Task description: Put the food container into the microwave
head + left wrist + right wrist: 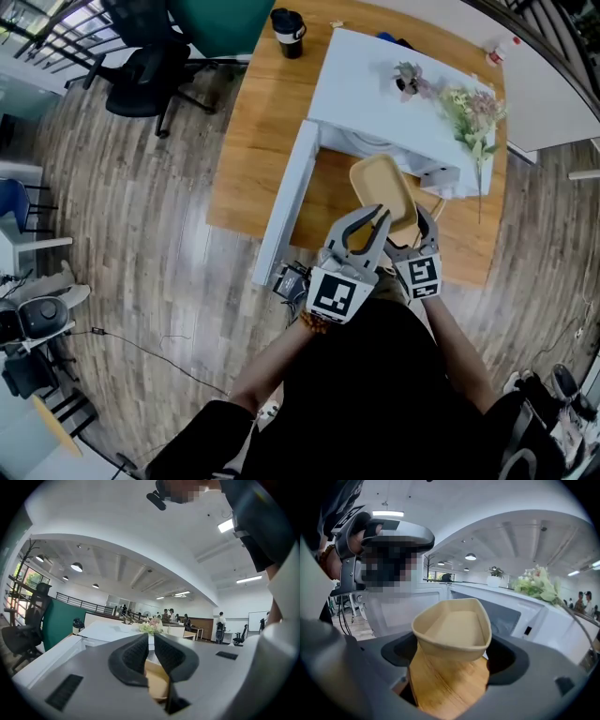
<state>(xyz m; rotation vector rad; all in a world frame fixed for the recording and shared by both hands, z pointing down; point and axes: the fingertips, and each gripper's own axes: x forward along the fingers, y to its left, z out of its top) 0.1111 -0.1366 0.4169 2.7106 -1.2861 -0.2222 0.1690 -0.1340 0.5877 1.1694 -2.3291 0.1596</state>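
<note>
The beige food container (382, 189) hangs tilted in front of the white microwave (394, 103), whose door (286, 202) stands swung open to the left. My right gripper (417, 236) is shut on the container's near end. In the right gripper view the container (452, 630) fills the middle between the jaws of my right gripper (452, 660), with the microwave's opening (508, 616) and its door (393, 606) behind it. My left gripper (377, 218) sits just left of the container, shut with nothing in it. The left gripper view shows my left gripper (151, 644) with its pads almost touching.
The microwave stands on a wooden table (258, 122). A black mug (288, 33) is at the table's far edge. A small plant (408, 80) and a flower bunch (473, 112) lie on the microwave's top. A black office chair (141, 66) stands at the far left.
</note>
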